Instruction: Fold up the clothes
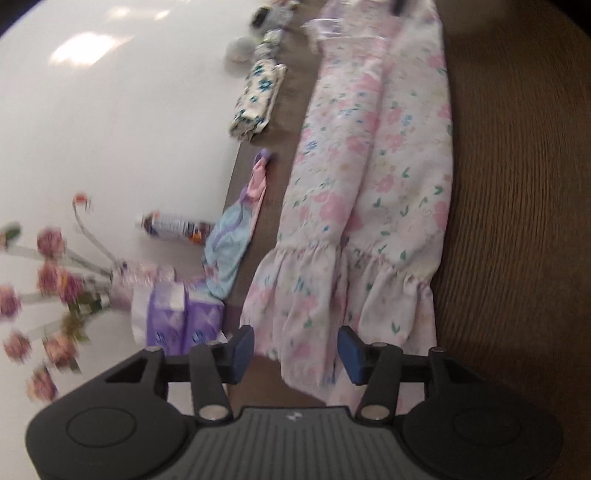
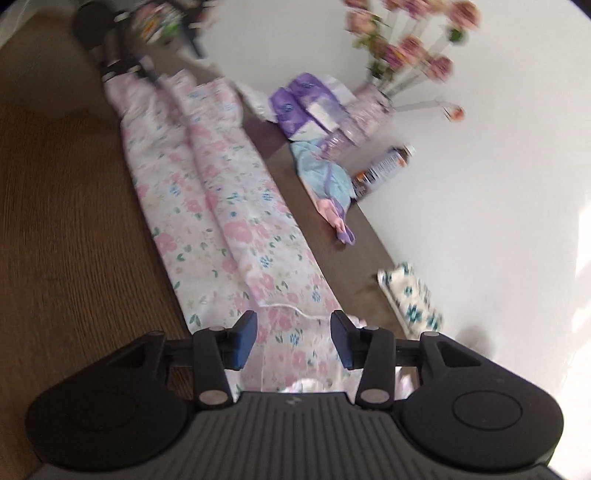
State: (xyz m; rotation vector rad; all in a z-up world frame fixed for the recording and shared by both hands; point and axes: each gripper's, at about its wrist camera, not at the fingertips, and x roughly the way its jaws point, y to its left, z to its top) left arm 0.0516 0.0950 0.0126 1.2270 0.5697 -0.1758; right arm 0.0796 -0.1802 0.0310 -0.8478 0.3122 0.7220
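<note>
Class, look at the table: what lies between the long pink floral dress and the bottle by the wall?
A light blue garment lies between the dress and the bottle; both wrist views show it.

Right hand-held gripper [image 2: 293, 341] spread wide above floral dress [image 2: 221, 229], wooden table [image 2: 62, 206]

Things along the wall, at the back of the wooden table [image 1: 517, 184].

A white wall [image 1: 129, 129] stands behind the table. Against it there is a vase [image 2: 369, 107] with pink flowers [image 2: 410, 48] on pale stems; the flowers are blurred. Just beside the vase lies a purple and white pack [image 1: 173, 314], and I cannot read what is printed on it. A bottle [image 1: 173, 225] with a white label and a dark cap lies on its side near the wall. Further along, some small grey and white objects [image 1: 266, 22] stand in a row, too blurred to tell.
</note>
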